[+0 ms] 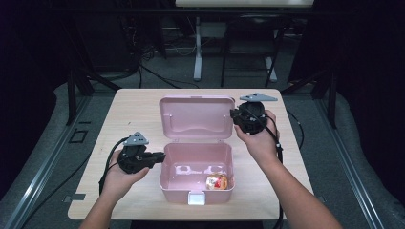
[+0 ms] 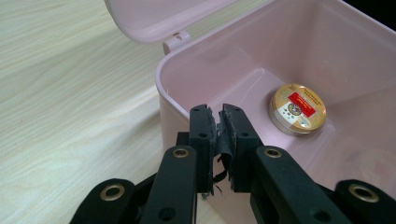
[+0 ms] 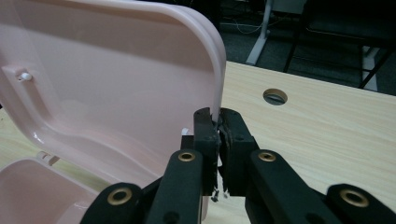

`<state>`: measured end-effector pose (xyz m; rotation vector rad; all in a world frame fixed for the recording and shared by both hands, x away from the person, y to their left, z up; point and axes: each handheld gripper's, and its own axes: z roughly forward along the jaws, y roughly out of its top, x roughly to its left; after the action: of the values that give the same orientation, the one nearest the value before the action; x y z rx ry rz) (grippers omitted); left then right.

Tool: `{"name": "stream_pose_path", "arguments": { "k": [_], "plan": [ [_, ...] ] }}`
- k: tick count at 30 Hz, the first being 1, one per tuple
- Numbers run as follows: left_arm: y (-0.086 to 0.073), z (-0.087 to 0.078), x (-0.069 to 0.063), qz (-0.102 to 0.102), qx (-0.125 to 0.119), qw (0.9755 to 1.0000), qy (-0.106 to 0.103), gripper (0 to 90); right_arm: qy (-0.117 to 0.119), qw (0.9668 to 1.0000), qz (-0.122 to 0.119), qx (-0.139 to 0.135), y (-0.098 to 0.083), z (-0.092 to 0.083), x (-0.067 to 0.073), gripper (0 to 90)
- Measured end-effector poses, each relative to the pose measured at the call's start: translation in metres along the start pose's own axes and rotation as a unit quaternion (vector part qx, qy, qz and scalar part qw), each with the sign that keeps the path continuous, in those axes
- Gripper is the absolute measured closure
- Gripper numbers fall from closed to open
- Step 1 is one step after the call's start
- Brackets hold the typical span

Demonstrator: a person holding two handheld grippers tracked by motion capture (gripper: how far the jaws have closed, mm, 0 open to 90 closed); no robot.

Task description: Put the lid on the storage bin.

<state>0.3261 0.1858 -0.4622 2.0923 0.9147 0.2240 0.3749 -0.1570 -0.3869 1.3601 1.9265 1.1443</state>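
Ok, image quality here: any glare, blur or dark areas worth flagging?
High view: soft overall, room behind the table very dark, glare spots on the pink box floor. Left gripper view: sharp, round tin label partly legible. Right gripper view: open lid evenly lit, background dim.

Pink box [image 1: 197, 171] open, lid [image 1: 197, 118] upright, mid-table

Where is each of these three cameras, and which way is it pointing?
High view: above the person's side, looking down on the table; both forearms and claws show.
Left claw view: on the left claw, facing into the box at a tin.
Right claw view: on the right claw, facing the lid.
All share the pink box.
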Motion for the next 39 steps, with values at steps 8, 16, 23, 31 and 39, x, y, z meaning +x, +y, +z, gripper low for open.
{"name": "stream_pose_path", "arguments": {
  "k": [8, 16, 23, 31, 39],
  "plan": [
    [-0.001, 0.0, 0.0, -0.002, -0.003, 1.0, -0.001, 82.9, 0.002, 0.9999, -0.008, -0.01, -0.005, -0.009, 0.003, 86.0],
    [-0.001, 0.0, 0.0, -0.002, -0.002, 1.0, 0.001, 82.9, 0.006, 0.9996, -0.023, -0.016, -0.013, -0.02, 0.007, 86.0],
    [-0.001, 0.0, 0.0, -0.002, -0.003, 1.0, 0.0, 82.9, 0.011, 0.9995, -0.024, -0.017, -0.017, -0.027, 0.009, 85.9],
    [-0.001, 0.0, 0.001, -0.001, -0.003, 1.0, -0.001, 82.9, 0.017, 0.9994, -0.023, -0.017, -0.02, -0.03, 0.009, 85.8],
    [-0.001, 0.0, 0.001, -0.003, -0.002, 1.0, -0.003, 82.9, 0.025, 0.9993, -0.022, -0.016, -0.023, -0.035, 0.009, 85.6]
  ]
}}
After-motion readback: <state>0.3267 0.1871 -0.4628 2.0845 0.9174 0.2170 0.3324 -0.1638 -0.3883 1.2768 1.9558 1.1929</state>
